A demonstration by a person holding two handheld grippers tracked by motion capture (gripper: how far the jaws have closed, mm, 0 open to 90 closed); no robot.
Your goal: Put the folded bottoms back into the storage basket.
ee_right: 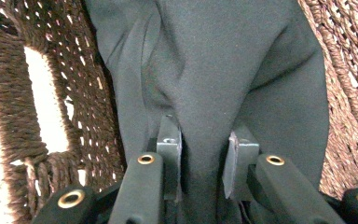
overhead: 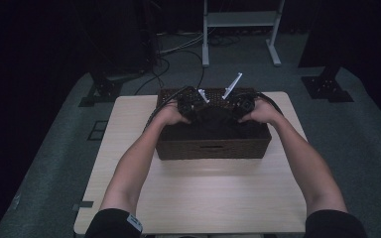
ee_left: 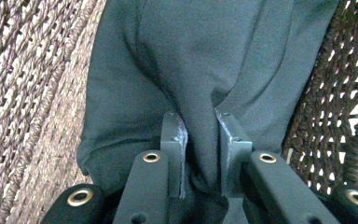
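**Two pinches on one cloth, inside a snaggy basket**

The worktop [overhead: 198,198] carries a dark woven basket [overhead: 213,148] near its far edge, and a dark cloth [overhead: 218,121] lies bunched inside it, between the two hands. Both tongs are down in the basket: the left tongs [ee_left: 200,128] are pressed together on a raised fold of the cloth, and the right tongs [ee_right: 200,140] pinch another fold, with the fabric gathered between the pads in each gripper view.

The biggest risk, as I judge it, is the basket itself — it looks light, and if the cloth drags on the rough weave during a lift, the whole basket could rise or slide toward the worktop's far edge. Next, the cloth could catch on the coarse wall or the handle opening [ee_right: 46,107] beside the right tongs. Uneven pulling is another hazard — one hand rising faster would stretch the fabric and strain the other grip. Smallest, but likely: each pinch holds only a narrow fold, so it may slip out under the cloth's own weight.
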